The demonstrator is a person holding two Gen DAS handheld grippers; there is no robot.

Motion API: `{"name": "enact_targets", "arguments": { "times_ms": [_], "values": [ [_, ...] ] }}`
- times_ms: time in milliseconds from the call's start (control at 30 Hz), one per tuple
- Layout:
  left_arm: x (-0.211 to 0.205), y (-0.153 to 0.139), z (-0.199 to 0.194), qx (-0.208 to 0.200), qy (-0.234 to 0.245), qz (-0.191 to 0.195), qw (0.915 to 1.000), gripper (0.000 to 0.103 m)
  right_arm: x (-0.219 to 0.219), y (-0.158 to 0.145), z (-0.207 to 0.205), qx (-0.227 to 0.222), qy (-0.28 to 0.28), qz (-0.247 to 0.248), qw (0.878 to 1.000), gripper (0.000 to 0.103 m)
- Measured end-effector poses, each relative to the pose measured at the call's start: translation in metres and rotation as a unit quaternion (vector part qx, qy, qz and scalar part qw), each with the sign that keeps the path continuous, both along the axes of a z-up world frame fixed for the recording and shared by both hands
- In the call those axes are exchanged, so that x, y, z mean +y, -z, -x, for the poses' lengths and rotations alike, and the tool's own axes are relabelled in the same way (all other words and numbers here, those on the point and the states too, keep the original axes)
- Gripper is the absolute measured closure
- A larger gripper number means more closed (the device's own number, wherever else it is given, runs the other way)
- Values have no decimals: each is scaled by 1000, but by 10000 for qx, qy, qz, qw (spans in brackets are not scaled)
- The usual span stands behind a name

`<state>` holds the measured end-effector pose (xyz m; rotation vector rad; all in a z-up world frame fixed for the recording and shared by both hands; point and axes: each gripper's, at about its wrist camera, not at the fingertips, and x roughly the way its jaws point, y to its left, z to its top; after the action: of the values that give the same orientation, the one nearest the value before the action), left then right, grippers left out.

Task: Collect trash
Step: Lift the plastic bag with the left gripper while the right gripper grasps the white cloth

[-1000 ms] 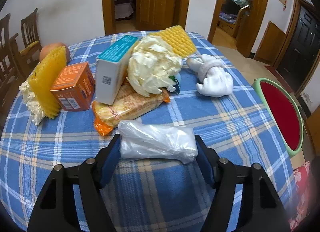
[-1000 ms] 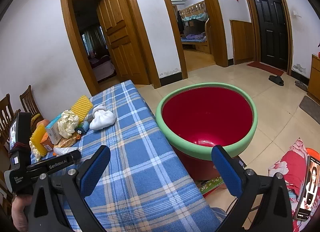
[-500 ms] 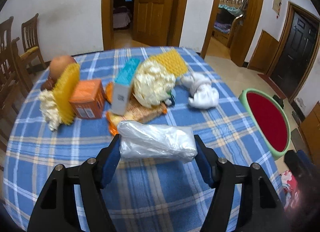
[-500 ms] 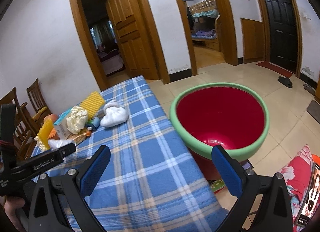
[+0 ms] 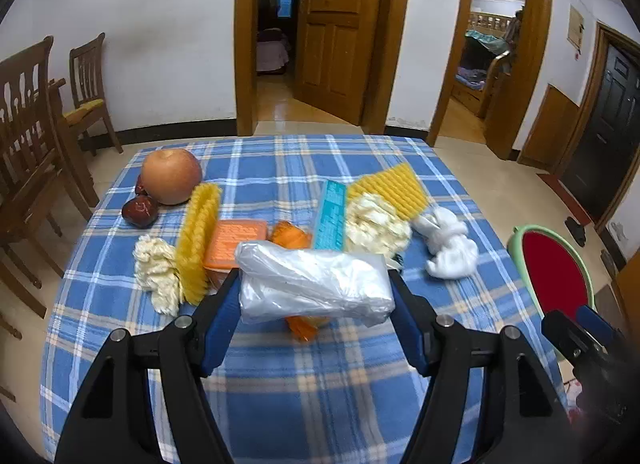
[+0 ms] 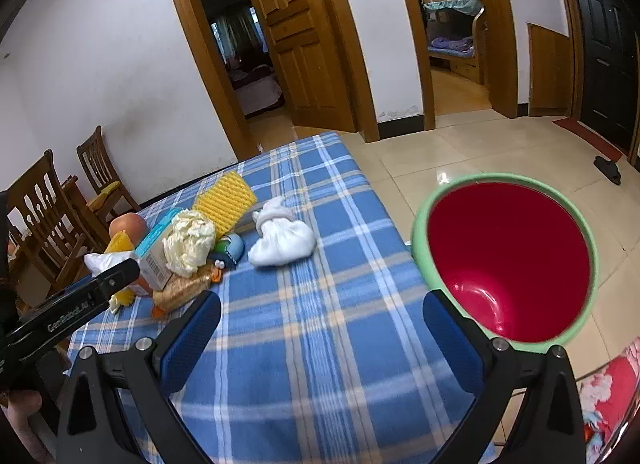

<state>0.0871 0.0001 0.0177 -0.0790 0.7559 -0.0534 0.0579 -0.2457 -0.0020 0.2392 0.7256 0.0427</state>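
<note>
The left gripper (image 5: 316,296), clamped on the plastic bag (image 5: 316,288) above the tabletop's (image 5: 280,392) near edge, should carry it level over the red bin (image 6: 508,260) beyond the right edge, while the right gripper (image 6: 320,340) gapes empty.

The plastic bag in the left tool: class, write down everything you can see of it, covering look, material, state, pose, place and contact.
The plastic bag is clear to whitish thin film, crumpled and bunched into a lumpy roll with glossy wrinkles. It lies crosswise in the left tool, pinched at both ends between the blue pads. It looks lifted above the checked cloth, in front of the litter pile. Only the pads visibly touch it. What it holds, if anything, cannot be told.
</note>
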Motion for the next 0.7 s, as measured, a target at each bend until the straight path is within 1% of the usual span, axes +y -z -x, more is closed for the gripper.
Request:
{"name": "enact_targets", "arguments": {
  "times_ms": [200, 367, 633, 667, 700],
  "values": [
    [8, 5, -12, -7, -209, -60, 9998, 34, 9, 3, -27, 128, -77, 9, 9999, 0],
    [13, 11, -22, -7, -337, -72, 9994, 34, 18, 17, -55, 328, -85, 70, 9994, 0],
    [17, 19, -31, 4, -370, 10, 9993, 34, 29, 35, -83, 553, -128, 91, 9983, 0],
    [17, 20, -32, 7, -355, 35, 9994, 34, 31, 37, -87, 566, -142, 116, 9982, 2],
    [17, 20, -32, 14, -347, 57, 9994, 34, 32, 38, -89, 582, -146, 151, 9981, 6]
  ]
}}
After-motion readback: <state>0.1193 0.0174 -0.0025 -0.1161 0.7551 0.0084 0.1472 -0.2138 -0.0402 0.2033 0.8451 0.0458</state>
